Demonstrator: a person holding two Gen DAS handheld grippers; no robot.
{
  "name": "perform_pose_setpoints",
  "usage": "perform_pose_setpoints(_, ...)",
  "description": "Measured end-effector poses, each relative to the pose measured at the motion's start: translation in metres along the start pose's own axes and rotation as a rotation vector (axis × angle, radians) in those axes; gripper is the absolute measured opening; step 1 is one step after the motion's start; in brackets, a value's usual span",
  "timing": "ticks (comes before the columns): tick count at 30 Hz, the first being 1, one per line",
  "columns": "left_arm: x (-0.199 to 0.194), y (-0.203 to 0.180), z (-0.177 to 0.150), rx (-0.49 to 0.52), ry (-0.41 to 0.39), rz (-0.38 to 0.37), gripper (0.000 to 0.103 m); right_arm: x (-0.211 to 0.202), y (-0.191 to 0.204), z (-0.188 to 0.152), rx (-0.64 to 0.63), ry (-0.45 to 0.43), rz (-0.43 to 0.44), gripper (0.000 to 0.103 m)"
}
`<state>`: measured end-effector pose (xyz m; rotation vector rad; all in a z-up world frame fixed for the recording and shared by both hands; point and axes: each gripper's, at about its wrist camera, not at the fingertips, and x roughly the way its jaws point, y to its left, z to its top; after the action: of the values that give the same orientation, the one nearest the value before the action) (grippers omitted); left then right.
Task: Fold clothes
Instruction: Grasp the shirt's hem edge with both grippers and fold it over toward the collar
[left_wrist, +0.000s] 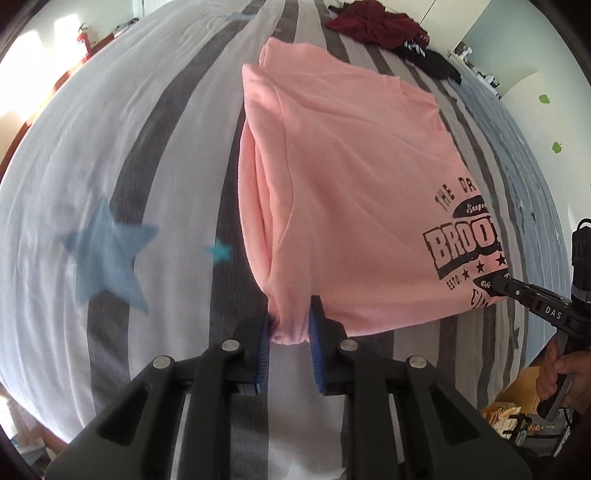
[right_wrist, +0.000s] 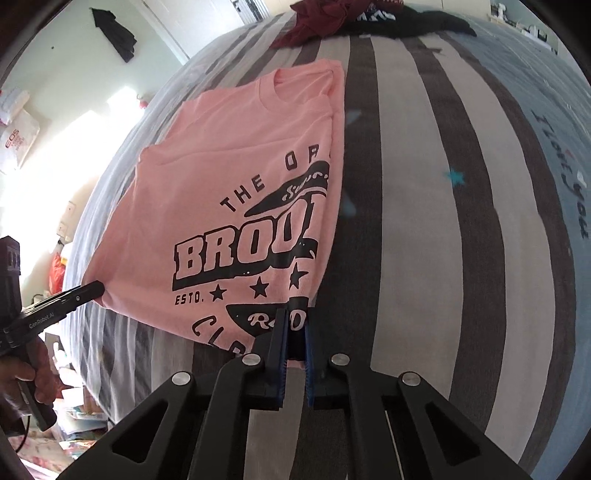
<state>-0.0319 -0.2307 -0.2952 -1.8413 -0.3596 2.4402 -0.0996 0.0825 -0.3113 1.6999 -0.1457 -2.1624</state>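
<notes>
On the striped bed (left_wrist: 147, 155), the pink T-shirt (left_wrist: 351, 177) lies partly folded, its near hem lifted. The left tongs (left_wrist: 291, 332) and right tongs (right_wrist: 294, 350) each pinch a near corner. Light, limp cotton will likely sag and slip, so thick corners suit best.

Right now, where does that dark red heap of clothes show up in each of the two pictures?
Left wrist view: red heap at the top, right of centre, beyond the pink shirt.
Right wrist view: red heap at the top, near centre.
Shared landmark: the black garment lying just right of it.
</notes>
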Motion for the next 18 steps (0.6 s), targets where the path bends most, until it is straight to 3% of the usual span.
perform_pose_setpoints(4, -0.005, 0.0, -0.004, -0.031, -0.001, 0.004, 0.016, -0.003, 0.002, -0.016, 0.036, 0.02, 0.0, 0.007)
perform_pose_setpoints(10, -0.046, -0.001, 0.022, -0.086, -0.05, -0.041, 0.015, -0.029, 0.008, 0.014, 0.106, 0.052, 0.008, 0.006)
perform_pose_setpoints(14, -0.091, -0.005, 0.07, -0.091, -0.146, -0.093, 0.015, -0.071, 0.014, 0.067, 0.141, 0.003, 0.036, 0.005)
perform_pose_setpoints(18, -0.086, -0.006, 0.153, -0.04, -0.239, -0.1, 0.015, -0.086, 0.016, 0.124, 0.117, -0.1, 0.054, 0.004)
